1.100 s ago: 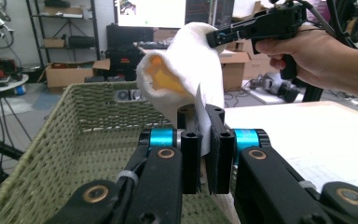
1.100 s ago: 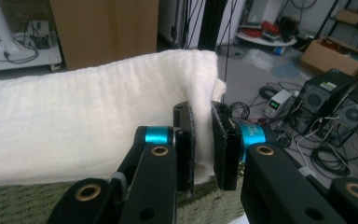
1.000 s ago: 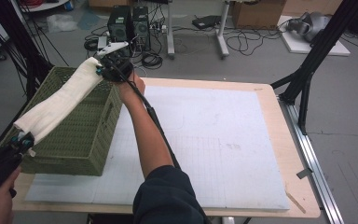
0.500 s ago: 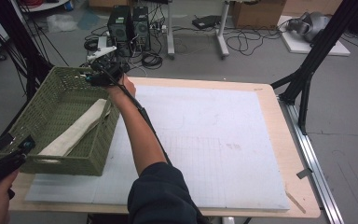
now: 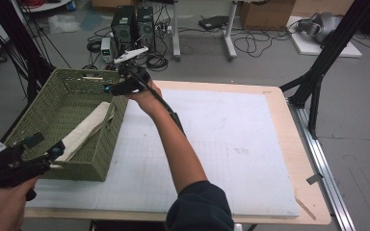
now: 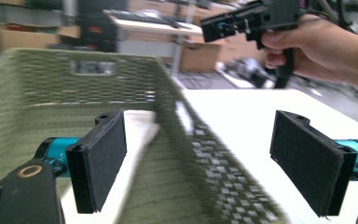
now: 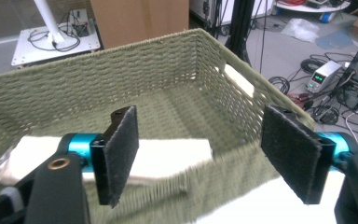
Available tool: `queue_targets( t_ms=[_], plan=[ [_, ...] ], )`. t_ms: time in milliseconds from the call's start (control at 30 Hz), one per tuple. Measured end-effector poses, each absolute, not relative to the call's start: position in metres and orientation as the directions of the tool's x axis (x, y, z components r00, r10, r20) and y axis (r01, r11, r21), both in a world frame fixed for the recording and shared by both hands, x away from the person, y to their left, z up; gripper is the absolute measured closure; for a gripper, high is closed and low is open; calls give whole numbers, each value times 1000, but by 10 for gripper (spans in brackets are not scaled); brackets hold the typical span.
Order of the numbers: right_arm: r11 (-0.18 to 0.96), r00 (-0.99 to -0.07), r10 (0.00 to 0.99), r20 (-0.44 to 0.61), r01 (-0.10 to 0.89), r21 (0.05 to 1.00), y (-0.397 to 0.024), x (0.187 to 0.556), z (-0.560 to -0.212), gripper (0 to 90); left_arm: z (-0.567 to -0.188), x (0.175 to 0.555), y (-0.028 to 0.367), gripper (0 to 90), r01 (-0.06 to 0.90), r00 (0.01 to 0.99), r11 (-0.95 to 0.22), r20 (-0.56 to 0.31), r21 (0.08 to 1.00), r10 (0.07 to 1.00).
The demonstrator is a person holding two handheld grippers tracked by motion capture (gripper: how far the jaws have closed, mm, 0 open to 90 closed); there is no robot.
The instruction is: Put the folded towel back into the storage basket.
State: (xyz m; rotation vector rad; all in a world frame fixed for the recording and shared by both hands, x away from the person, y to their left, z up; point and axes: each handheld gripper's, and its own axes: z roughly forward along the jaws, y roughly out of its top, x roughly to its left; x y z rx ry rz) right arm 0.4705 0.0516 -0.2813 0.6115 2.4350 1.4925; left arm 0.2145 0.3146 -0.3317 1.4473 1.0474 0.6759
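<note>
Our left hand-held gripper (image 5: 43, 155) is hovering at the basket's (image 5: 43, 113) near corner, its jaws having just been opening, now spread wide with nothing between them. We are seeing the cloth (image 5: 84, 131) lying inside the basket, leaning along its right wall. Farther off, our right hand-held gripper (image 5: 113, 88) is hanging over the far corner, jaws likewise just opened and gaping empty, beside the tabletop (image 5: 231, 130).

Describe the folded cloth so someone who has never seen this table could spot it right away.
Start at the white foam-topped wooden table; on its left end sits a green woven plastic basket. Inside, along the wall nearer the table's middle, lies a long, folded cream cloth. It is the one pale, soft thing in the basket.
</note>
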Motion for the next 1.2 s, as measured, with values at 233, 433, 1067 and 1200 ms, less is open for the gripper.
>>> queue_targets(
  t_ms=[233,433,1067,1200],
  plan=[
    [380,-855,518,5,235,895,-14,452,-279,219,-330,226,283,190,196,541,44,-146,980,828],
    [365,-811,585,-10,253,896,-68,438,-281,216,-330,234,262,190,189,579,34,-139,981,804],
    [352,-662,736,-138,200,914,-211,358,-311,181,-342,261,194,208,182,734,-32,-114,983,670],
    [387,-621,760,-192,196,901,-239,330,-325,166,-348,265,186,208,186,745,-29,-121,982,656]
  ],
)
